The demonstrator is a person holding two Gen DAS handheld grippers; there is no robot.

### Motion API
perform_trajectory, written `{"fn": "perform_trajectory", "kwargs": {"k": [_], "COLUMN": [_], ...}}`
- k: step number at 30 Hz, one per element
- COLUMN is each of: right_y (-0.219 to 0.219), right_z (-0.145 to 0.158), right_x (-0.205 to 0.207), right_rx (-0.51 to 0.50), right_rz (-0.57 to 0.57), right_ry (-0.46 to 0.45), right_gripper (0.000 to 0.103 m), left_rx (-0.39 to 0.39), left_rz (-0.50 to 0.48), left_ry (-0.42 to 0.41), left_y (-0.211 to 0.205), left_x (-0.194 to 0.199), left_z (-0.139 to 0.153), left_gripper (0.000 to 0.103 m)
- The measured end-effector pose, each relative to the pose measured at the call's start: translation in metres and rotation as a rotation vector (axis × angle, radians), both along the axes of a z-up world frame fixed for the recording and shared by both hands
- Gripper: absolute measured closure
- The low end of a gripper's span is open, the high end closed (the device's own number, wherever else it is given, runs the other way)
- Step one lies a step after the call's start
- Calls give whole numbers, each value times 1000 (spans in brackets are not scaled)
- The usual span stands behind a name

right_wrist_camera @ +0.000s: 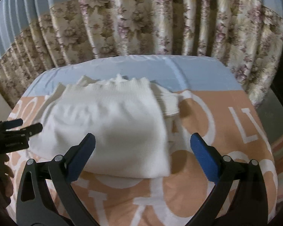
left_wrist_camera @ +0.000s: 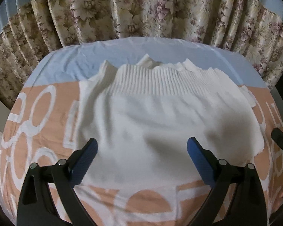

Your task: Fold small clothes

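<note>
Floral curtain (left_wrist_camera: 141, 9) behind peach-and-blue bedsheet (right_wrist_camera: 226, 113)

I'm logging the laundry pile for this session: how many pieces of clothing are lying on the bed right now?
1. A white sweater lies partly folded in the middle of the bedsheet, ribbed hem toward the curtain. Anything tucked beneath it would be hidden.
</note>
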State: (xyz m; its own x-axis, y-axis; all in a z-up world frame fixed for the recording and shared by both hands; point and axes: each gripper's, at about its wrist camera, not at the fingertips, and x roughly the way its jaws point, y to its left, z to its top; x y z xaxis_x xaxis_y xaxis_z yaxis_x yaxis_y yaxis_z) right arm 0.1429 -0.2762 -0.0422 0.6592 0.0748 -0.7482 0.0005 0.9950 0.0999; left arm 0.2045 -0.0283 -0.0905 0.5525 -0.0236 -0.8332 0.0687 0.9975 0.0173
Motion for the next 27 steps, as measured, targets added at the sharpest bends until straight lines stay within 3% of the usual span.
{"fn": "perform_trajectory", "kwargs": {"k": [4,8,12,18,24,27], "right_y": [-23,-48,-63,-68,-53,-51], "right_z": [-13,-25,-47,-75,-85,-85], "right_x": [2,5,16,36,54,66], "right_rx": [38,174,243,347,316,315], "right_rz": [-44,-39,-34,-6,46,74], "right_ry": [30,22,35,112,137,152], "right_gripper": [3,3,4,24,37,53], "left_rx": [22,51,69,72,80,79], "left_rz": [-30,-27,-21,-25,-32,-32], "left_ry": [24,25,54,73,71,71], "left_y": [-23,-37,-42,-42,-44,-43], "left_x": [12,20,28,30,32,32], "left_z": [-16,-30,-46,-59,-60,-61], "left_gripper": [7,7,7,7,7,6]}}
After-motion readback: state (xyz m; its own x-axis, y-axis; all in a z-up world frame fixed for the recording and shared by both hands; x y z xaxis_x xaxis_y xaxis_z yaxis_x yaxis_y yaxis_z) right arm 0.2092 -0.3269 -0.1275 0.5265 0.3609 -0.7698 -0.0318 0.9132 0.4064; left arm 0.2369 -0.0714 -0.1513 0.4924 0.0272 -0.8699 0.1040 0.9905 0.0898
